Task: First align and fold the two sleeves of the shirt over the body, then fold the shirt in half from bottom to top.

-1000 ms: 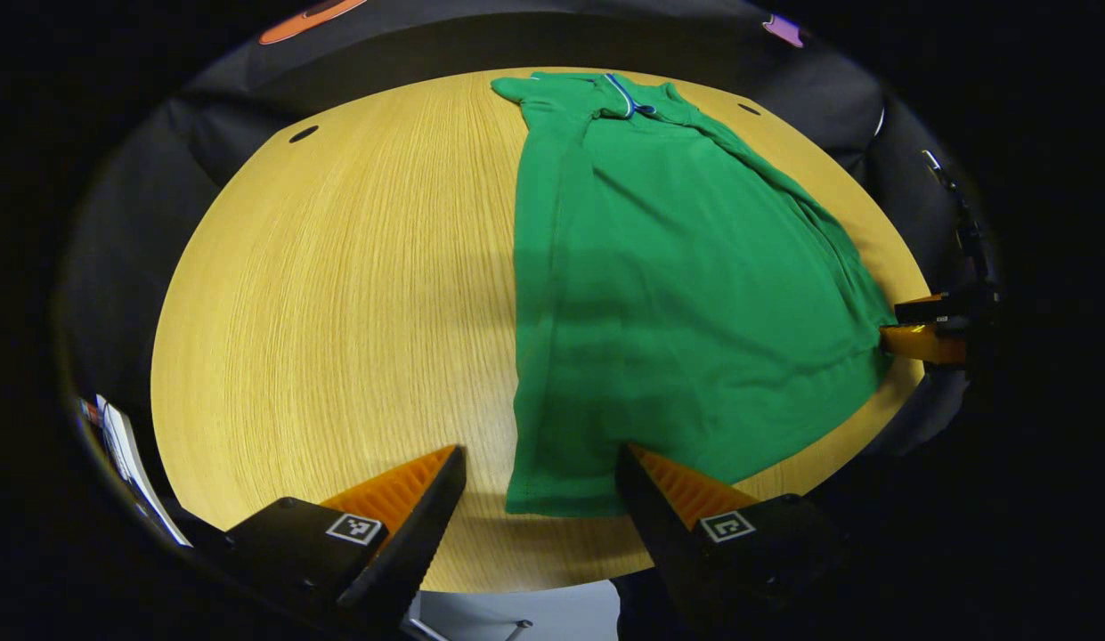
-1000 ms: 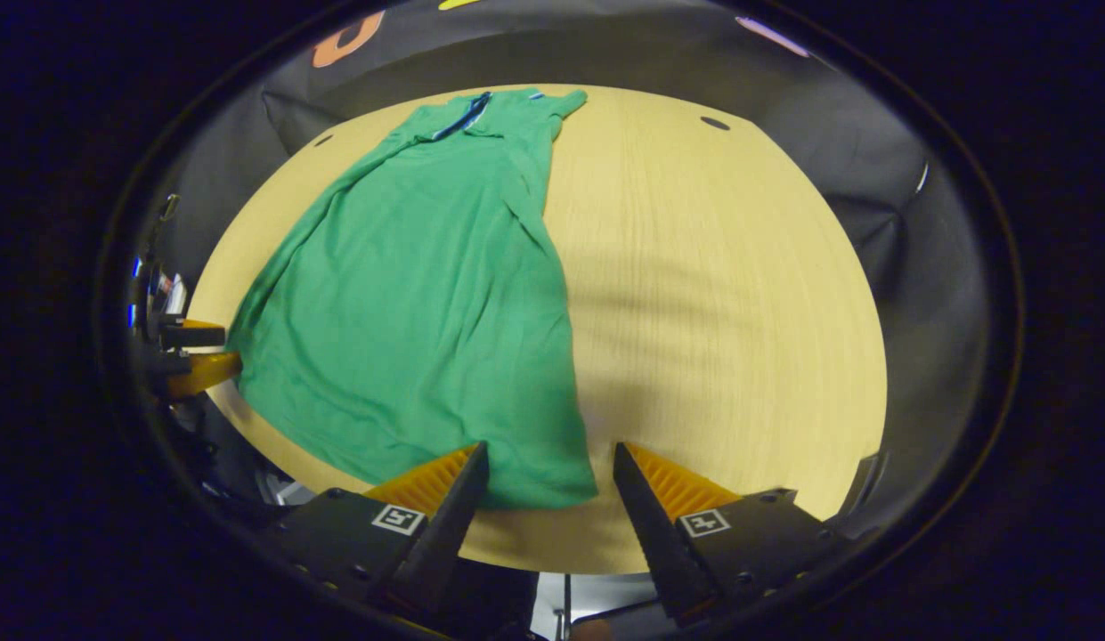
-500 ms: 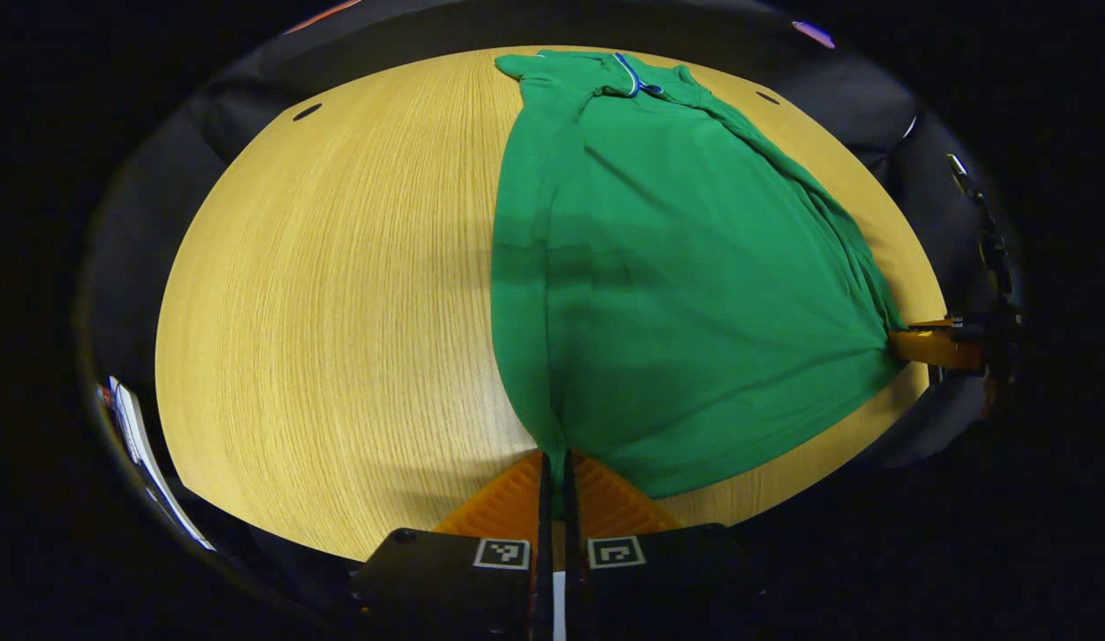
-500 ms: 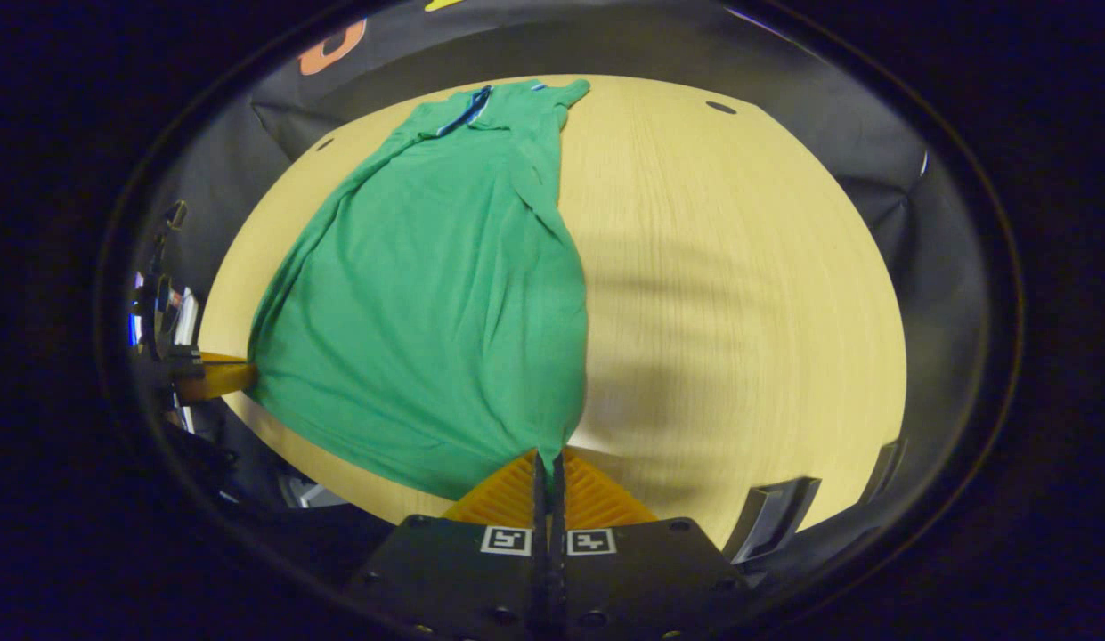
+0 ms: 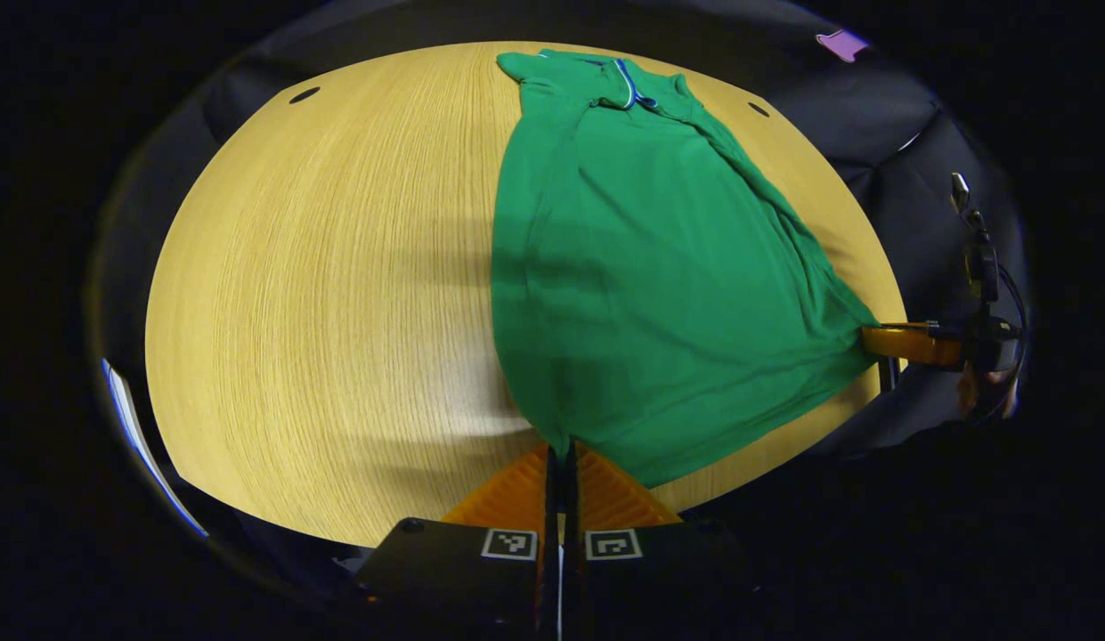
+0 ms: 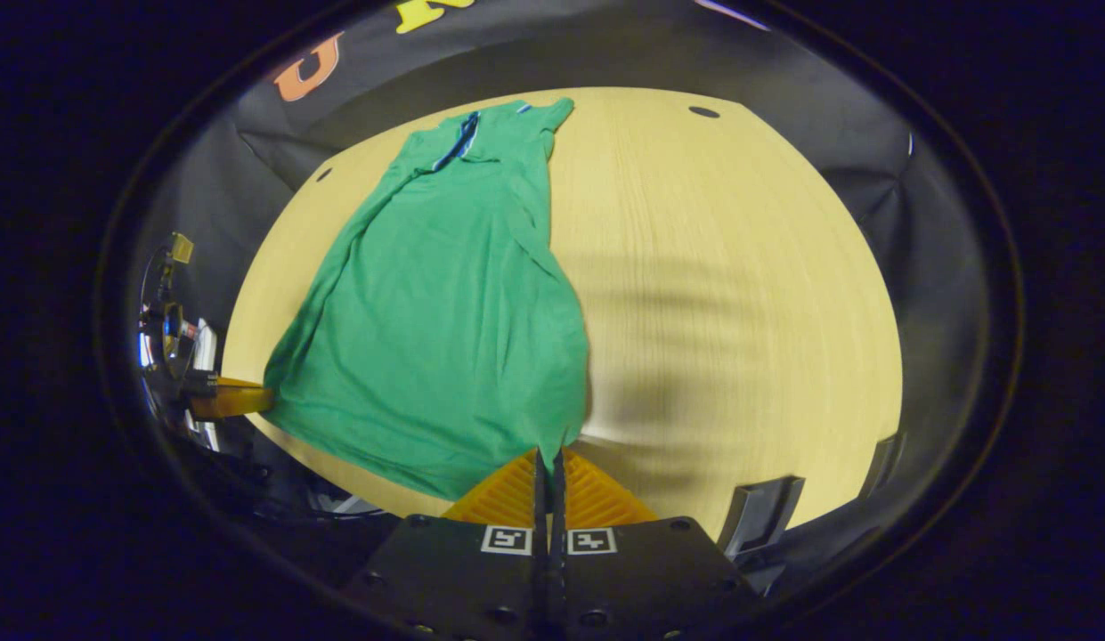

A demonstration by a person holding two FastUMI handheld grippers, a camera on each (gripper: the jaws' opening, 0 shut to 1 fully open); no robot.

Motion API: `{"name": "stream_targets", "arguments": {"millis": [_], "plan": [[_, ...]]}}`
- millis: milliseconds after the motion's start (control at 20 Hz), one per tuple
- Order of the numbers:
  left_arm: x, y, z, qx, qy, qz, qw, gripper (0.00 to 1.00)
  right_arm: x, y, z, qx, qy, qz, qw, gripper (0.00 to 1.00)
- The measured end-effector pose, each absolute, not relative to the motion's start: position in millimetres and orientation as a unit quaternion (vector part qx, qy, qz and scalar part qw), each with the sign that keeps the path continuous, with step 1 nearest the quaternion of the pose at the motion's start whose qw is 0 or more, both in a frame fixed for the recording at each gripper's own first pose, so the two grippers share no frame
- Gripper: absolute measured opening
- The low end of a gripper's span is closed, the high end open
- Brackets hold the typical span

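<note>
Both grippers pinch the hem of the green shirt (image 5: 650,267), one at each bottom corner. In the left gripper view, the left gripper (image 5: 559,463) sits at 6 o'clock with its fingers pressed together on the shirt's near corner, a thin edge of cloth caught between them. From that pinch the shirt spreads away toward 12 o'clock, where the collar (image 5: 628,89) with its pale trim lies near the far edge of the wooden table (image 5: 320,267). The hem runs from 6 o'clock out toward 3 o'clock, where the right gripper (image 5: 873,340) meets the other corner at the table's edge, with cloth gathered into creases at its tip.

In the right gripper view, the right gripper (image 6: 547,463) is at 6 o'clock, fingers closed tight on the corner of the shirt (image 6: 445,294). The body of the garment stretches up toward 11 o'clock, with the collar (image 6: 459,142) at the far end. The hem slants toward 9 o'clock, where the left gripper (image 6: 263,401) touches the opposite corner. Bare table (image 6: 739,285) lies from 1 to 4 o'clock. The sleeves appear folded in along the body's long edges.
</note>
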State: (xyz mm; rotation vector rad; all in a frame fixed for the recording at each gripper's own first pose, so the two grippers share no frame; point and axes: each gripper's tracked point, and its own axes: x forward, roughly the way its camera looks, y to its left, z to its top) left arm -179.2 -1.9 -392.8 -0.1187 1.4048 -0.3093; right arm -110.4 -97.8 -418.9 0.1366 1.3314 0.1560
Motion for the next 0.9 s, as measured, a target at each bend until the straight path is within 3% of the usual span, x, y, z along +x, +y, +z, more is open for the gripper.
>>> {"name": "stream_targets", "arguments": {"millis": [600, 900], "plan": [[-72.9, 1.7, -326.9, -0.050, 0.518, -0.164, 0.838, 0.07, -11.3, -104.3, -345.8, 0.091, 0.521, 0.065, 0.846, 0.00], [5.9, 15.9, -300.0, -0.049, 0.456, -0.129, 0.879, 0.07, 60.2, -95.3, -300.5, 0.102, 0.460, 0.070, 0.879, 0.00]]}}
